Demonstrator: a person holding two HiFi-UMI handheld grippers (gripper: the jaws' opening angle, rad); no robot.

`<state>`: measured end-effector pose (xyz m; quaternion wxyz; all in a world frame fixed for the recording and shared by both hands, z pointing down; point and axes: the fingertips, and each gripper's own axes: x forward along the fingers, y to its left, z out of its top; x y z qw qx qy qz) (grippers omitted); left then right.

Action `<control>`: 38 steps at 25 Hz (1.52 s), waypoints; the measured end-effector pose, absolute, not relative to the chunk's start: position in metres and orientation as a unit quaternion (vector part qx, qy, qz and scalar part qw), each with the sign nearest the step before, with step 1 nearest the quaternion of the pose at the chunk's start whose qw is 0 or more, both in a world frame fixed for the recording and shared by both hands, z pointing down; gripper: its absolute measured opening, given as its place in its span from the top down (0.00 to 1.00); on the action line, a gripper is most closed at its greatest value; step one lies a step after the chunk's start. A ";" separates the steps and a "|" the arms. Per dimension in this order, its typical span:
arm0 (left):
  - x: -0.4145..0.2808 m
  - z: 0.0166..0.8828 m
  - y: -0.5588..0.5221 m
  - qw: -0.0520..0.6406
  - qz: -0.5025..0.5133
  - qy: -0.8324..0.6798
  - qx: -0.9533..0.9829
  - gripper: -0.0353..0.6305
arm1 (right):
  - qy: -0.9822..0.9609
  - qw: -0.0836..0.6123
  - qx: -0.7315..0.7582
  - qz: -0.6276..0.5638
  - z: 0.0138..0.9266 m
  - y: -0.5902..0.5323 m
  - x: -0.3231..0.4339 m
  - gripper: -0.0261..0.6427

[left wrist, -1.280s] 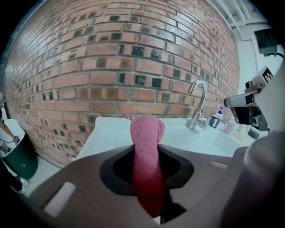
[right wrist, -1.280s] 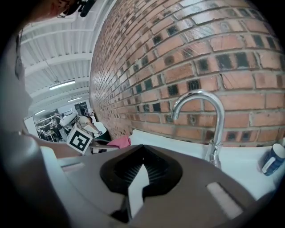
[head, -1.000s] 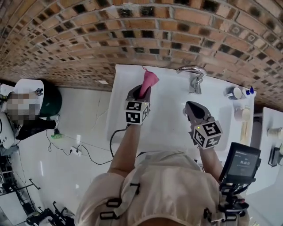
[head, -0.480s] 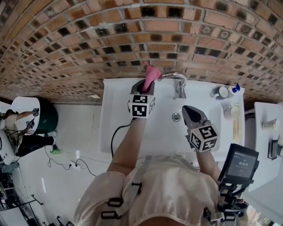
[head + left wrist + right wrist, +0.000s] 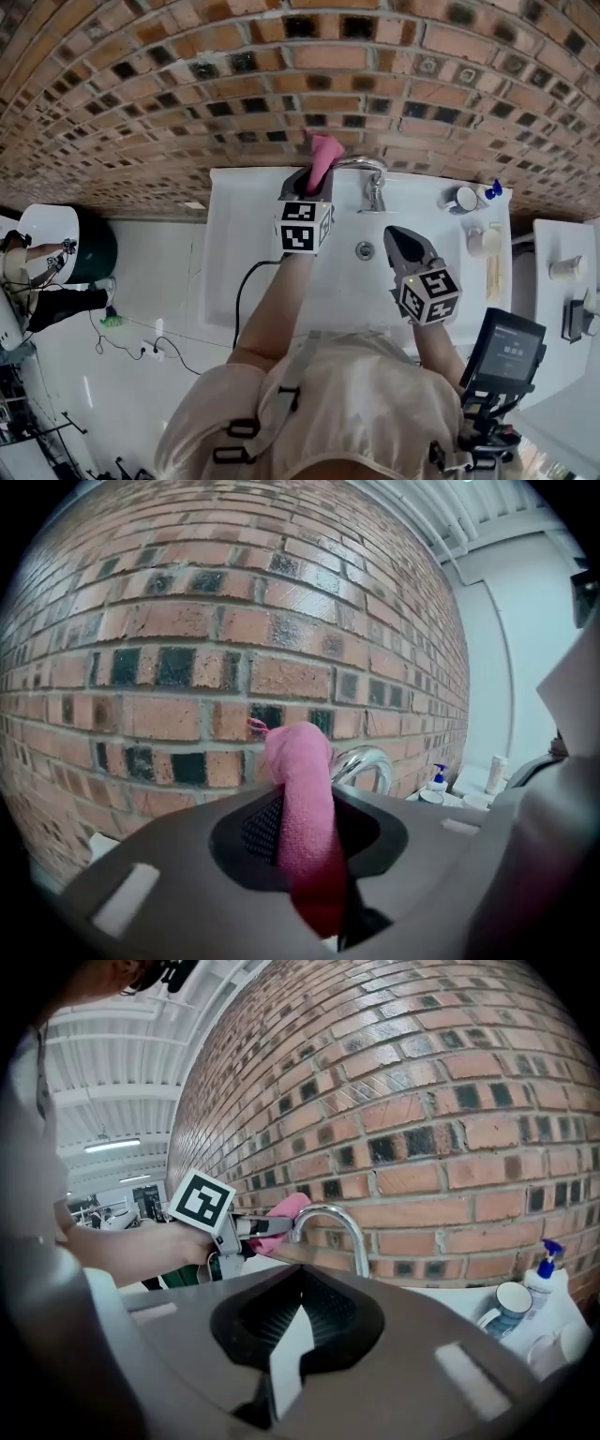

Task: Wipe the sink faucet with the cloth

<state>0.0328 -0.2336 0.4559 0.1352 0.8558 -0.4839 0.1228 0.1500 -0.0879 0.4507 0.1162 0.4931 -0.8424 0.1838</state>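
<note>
A pink cloth (image 5: 324, 152) sticks up out of my left gripper (image 5: 307, 178), which is shut on it. The cloth's tip is at the spout end of the chrome faucet (image 5: 372, 178), at the back of the white sink (image 5: 244, 234); contact is hard to tell. In the left gripper view the cloth (image 5: 305, 808) fills the gap between the jaws of the left gripper (image 5: 302, 829), with the faucet (image 5: 364, 761) just behind it to the right. My right gripper (image 5: 398, 236) hovers over the basin near the drain (image 5: 365, 250), shut and empty. The right gripper view shows that gripper (image 5: 295, 1321), the cloth (image 5: 281, 1213) and the faucet (image 5: 337, 1227).
A brick wall (image 5: 281, 75) rises right behind the sink. A mug (image 5: 462, 199) and a blue-topped soap bottle (image 5: 489, 190) stand at the sink's right back corner, also seen as mug (image 5: 506, 1309) and bottle (image 5: 544, 1265). A dark device (image 5: 506, 347) hangs at the person's right side.
My left gripper has carried the pink cloth from the sink's back left up to the faucet's spout. The right gripper shifted slightly over the basin.
</note>
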 end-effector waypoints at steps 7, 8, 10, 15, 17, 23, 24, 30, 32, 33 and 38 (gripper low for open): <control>0.065 0.422 -0.224 0.113 0.090 -0.457 0.877 0.80 | -0.848 0.113 0.486 0.181 0.447 -0.088 0.157 0.97; 0.075 0.419 -0.221 0.112 0.086 -0.447 0.883 0.80 | -0.847 0.112 0.487 0.181 0.448 -0.088 0.160 0.97; 0.096 0.418 -0.215 0.112 0.083 -0.423 0.895 0.80 | -0.847 0.111 0.488 0.181 0.448 -0.087 0.165 0.97; 0.139 0.444 -0.204 0.112 0.112 -0.380 0.911 0.80 | -0.842 0.111 0.495 0.183 0.452 -0.087 0.180 0.97; 0.150 0.465 -0.203 0.117 0.140 -0.366 0.913 0.80 | -0.840 0.111 0.497 0.185 0.453 -0.088 0.185 0.97; 0.157 0.510 -0.200 0.145 0.183 -0.352 0.906 0.80 | -0.838 0.111 0.500 0.188 0.458 -0.090 0.192 0.97; 0.161 0.518 -0.202 0.150 0.192 -0.351 0.904 0.80 | -0.838 0.110 0.500 0.192 0.460 -0.093 0.197 0.97; 0.158 0.562 -0.206 0.202 0.231 -0.358 0.882 0.80 | -0.836 0.106 0.497 0.206 0.470 -0.103 0.210 0.97; 0.155 0.564 -0.203 0.204 0.237 -0.355 0.881 0.80 | -0.835 0.104 0.499 0.206 0.469 -0.102 0.208 0.97; 0.152 0.561 -0.200 0.203 0.237 -0.354 0.882 0.80 | -0.835 0.103 0.500 0.206 0.468 -0.101 0.206 0.97; 0.158 0.513 -0.187 0.177 0.184 -0.348 0.902 0.80 | -0.836 0.102 0.499 0.204 0.466 -0.100 0.203 0.97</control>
